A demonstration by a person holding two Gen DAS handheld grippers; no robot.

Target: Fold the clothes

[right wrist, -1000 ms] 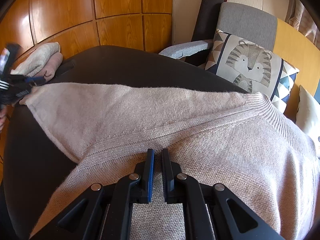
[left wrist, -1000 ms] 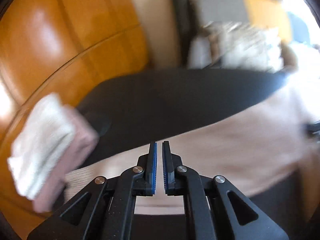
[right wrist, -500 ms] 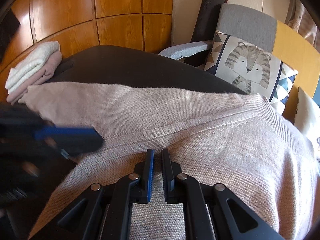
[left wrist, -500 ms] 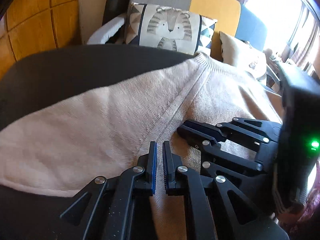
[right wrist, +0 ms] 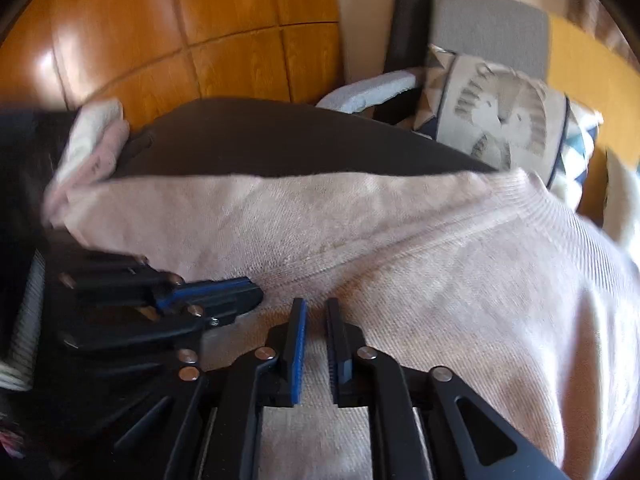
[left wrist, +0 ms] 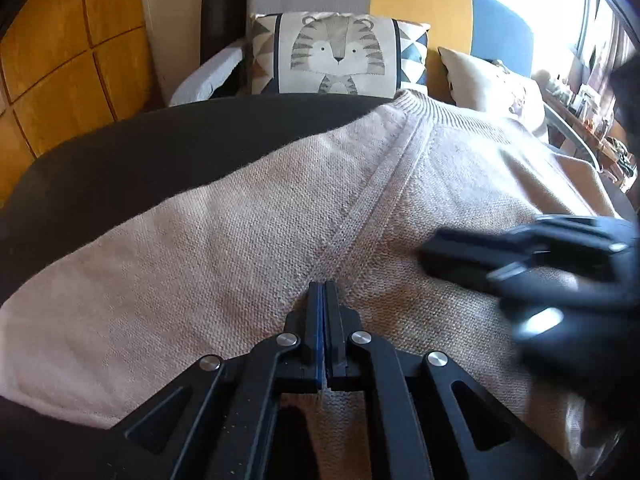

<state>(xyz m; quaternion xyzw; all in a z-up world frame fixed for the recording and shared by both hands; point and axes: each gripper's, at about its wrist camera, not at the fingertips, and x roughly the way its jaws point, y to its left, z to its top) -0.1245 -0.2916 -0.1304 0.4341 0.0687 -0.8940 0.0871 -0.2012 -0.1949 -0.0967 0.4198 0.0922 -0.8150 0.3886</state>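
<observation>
left gripper (left wrist: 324,286) closed on pink sweater (left wrist: 224,248) seam; right gripper (right wrist: 316,308) fingers opening

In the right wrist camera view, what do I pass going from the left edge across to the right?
Folded clothes stack → left hand-held gripper, shut → right hand-held gripper, jaws opening over the pink sweater → tiger cushion.
</observation>
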